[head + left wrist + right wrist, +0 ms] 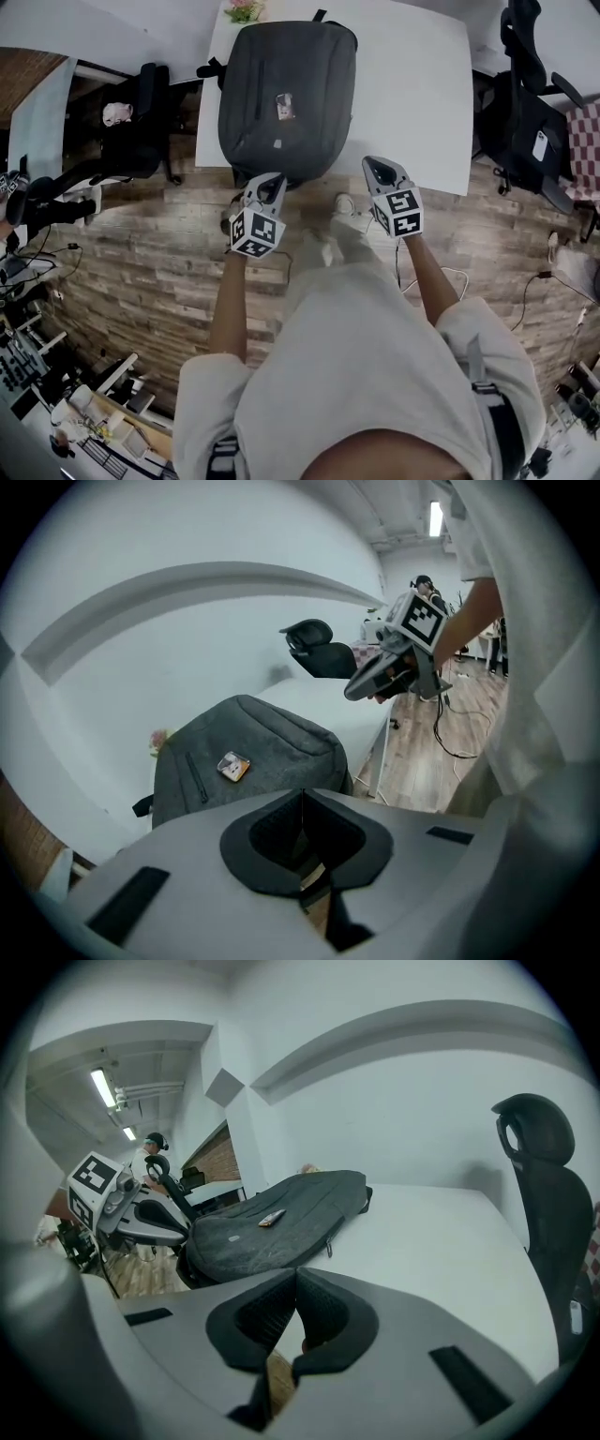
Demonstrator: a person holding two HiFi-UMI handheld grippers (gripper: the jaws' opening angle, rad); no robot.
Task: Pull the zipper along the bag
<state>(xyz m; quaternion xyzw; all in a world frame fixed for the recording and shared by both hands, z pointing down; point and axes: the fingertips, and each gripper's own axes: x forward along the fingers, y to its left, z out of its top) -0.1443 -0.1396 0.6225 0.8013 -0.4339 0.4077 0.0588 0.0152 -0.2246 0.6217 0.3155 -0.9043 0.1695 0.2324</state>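
Bag (281,89): dark grey backpack lying flat on the white desk (412,84), upper centre of the head view. Its near end hangs over the desk's front edge.
Left chair (131,131): black office chair at the upper left, beside the desk's left side and apart from the bag.
Floor (141,272): wood planks across the middle of the frame.
Plant (244,9): pink blossoms at the top edge, just beyond the bag's far left corner.
Left gripper (270,180): jaws closed together with nothing between them. It is held over the floor just below the bag's near end, short of it.
Card (284,105): small orange-and-white item lying on the bag's top face, near its middle.
Pocket zipper (194,778): short dark line on the top face, left of the card in the left gripper view.
Right gripper (378,167): jaws pressed together and empty. It is at the desk's front edge, right of the bag.
Cables (441,277): trailing on the floor, lower right of the desk.
Right chair (530,122): black, at the desk's right side.
Checked cloth (586,131): at the far right edge.
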